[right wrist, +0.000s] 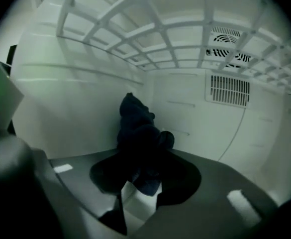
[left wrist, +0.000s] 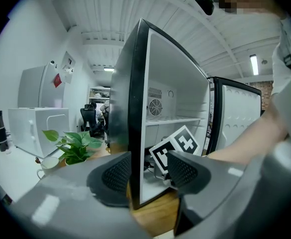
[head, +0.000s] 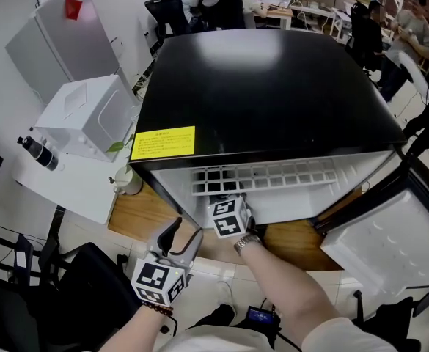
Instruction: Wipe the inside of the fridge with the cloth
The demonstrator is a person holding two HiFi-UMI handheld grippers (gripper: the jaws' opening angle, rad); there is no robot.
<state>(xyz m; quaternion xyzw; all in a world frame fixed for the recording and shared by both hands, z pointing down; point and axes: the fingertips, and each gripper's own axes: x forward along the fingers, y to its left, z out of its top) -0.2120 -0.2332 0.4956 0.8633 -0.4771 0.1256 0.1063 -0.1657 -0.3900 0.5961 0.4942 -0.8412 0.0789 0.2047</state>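
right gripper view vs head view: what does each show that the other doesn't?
Only the right gripper view: the dark cloth pinched between the jaws of the right gripper inside the fridge, and the vent grille on the back wall.
Only the head view: the black top with its yellow label, the open door, and the left gripper held outside the fridge.
Both: the white wire shelf inside.

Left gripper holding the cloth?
No, the left gripper has its jaws apart and empty outside the fridge; the cloth is clamped in the right gripper.
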